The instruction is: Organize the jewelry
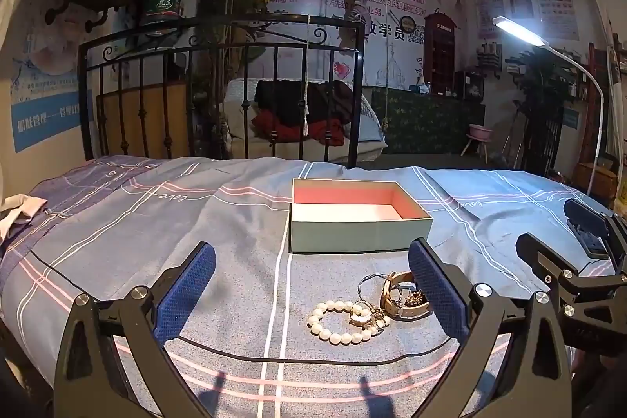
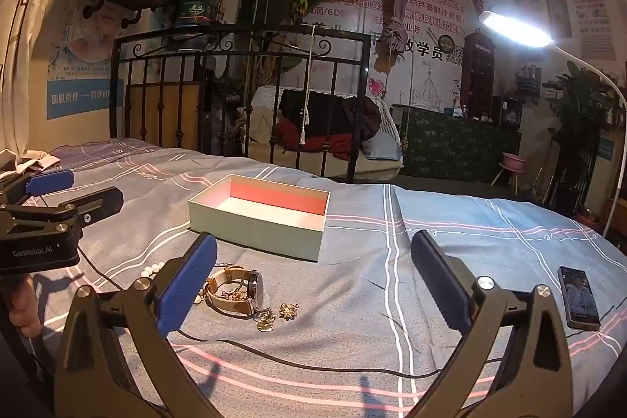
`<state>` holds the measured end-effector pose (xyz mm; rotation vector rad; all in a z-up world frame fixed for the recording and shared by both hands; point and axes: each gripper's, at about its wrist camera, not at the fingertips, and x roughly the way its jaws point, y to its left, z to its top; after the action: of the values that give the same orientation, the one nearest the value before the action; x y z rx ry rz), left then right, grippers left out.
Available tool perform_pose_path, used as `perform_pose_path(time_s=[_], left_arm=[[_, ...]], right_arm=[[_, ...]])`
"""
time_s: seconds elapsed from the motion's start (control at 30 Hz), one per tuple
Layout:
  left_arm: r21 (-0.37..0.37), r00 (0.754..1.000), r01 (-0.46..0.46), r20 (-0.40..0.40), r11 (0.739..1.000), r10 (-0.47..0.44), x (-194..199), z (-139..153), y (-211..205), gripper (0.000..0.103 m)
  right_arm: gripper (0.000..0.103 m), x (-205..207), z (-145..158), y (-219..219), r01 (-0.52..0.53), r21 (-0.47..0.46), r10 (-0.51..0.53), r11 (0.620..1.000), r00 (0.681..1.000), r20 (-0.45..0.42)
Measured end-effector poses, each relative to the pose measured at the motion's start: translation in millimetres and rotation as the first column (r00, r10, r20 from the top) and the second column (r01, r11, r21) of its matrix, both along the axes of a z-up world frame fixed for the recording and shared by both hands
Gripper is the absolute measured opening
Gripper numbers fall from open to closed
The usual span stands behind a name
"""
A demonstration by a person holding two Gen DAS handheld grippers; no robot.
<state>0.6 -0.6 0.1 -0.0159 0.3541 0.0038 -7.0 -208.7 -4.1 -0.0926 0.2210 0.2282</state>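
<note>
Two grippers, left gripper [image 1: 311, 290] and right gripper [image 2: 313, 285], fingers spread, jewelry pile [image 1: 376, 304] before open box [image 1: 358, 234]

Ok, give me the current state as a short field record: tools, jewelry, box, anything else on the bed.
left tool: open, holding nothing, hanging just over the jewelry pile
right tool: open, holding nothing, pile at its left finger
pearl bracelet: lying on the bedspread, touching the small gold pieces
watch: on its side, tan strap, gold pieces heaped inside and beside it
gold brooch: loose on the sheet, right of the watch
box: open, empty, behind the pile
phone: flat on the bed, far right
</note>
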Motion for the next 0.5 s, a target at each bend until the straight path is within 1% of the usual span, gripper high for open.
perform_pose_path(time_s=[0.1,0.13,0.3,0.5], left_arm=[[-0.003,1.0,0.003,0.009,1.0,-0.003,0.7,0.9,-0.3,0.096],[-0.004,1.0,0.003,0.012,1.0,-0.003,1.1,1.1,-0.4,0.096],[-0.002,1.0,-0.002,0.028,1.0,0.002,-4.6,2.0,1.2,0.096],[-0.005,0.999,0.002,0.037,1.0,-0.002,-1.2,7.6,4.8,0.096]], right_arm=[[0.097,1.3,-2.7,2.3,0.0,0.004,0.0,1.0,1.0,-0.001],[0.097,2.2,1.3,-1.9,-0.003,0.007,0.003,1.0,1.0,-0.003],[0.097,1.4,3.1,-2.6,-0.008,0.013,0.008,1.0,1.0,0.0],[0.097,1.2,3.6,-2.2,-0.007,0.014,0.007,1.0,1.0,-0.001]])
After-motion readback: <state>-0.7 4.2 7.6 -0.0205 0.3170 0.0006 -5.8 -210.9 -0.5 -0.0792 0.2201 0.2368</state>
